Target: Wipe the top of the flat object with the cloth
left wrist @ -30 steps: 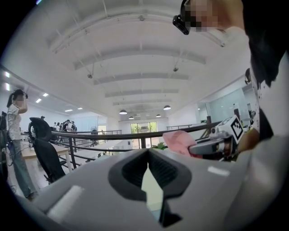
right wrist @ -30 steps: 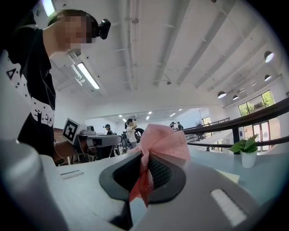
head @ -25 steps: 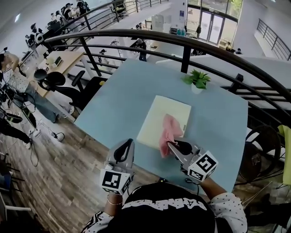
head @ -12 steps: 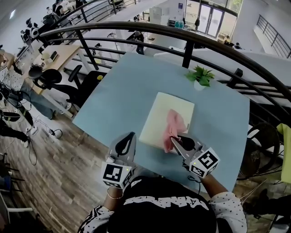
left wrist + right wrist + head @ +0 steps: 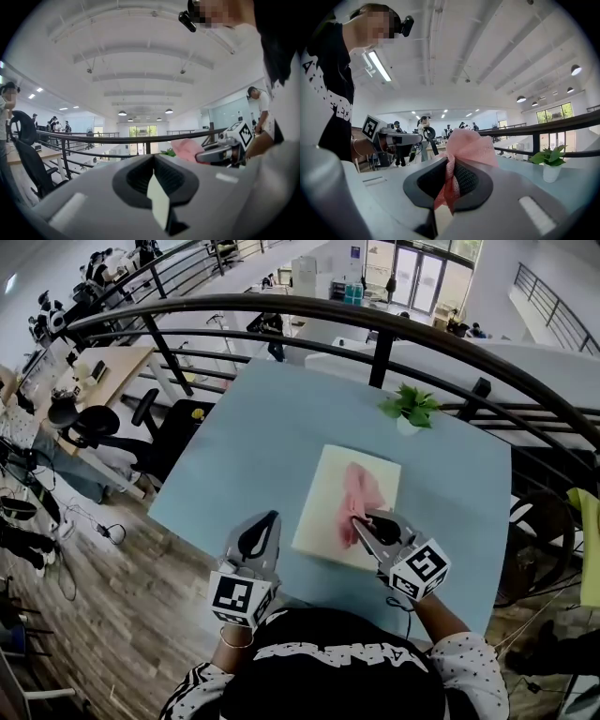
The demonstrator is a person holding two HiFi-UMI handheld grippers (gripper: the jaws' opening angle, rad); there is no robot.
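**Head view.** A cream flat board (image 5: 323,507) lay on a light-blue table (image 5: 253,437), with its far edge near a small potted plant (image 5: 409,407). A pink cloth (image 5: 362,491) lay bunched on the right half of the board's top. The right gripper (image 5: 356,522) pointed at the near end of the cloth, with its tip over the board. The left gripper (image 5: 272,517) was held over the table's near edge, beside the board and apart from it. Each gripper carried a cube bearing a black-and-white square marker, with no readable text. The white lettering on the person's dark shirt could not be read.

**Left gripper view.** The left gripper (image 5: 153,161) had its jaws closed together and held nothing. Past them, the cloth (image 5: 186,148) hung from the right gripper (image 5: 202,158). The marker cube (image 5: 244,134) showed a pattern only.

**Right gripper view.** The right gripper (image 5: 448,174) had its jaws clamped on the cloth (image 5: 468,144). A gathered fold ran down between the jaws, and the rest of the cloth billowed above them. The left gripper (image 5: 421,138) sat off to the side, with its marker facing the camera. The potted plant (image 5: 549,161) stood on the table (image 5: 576,185) to the right. No brand or label was legible.
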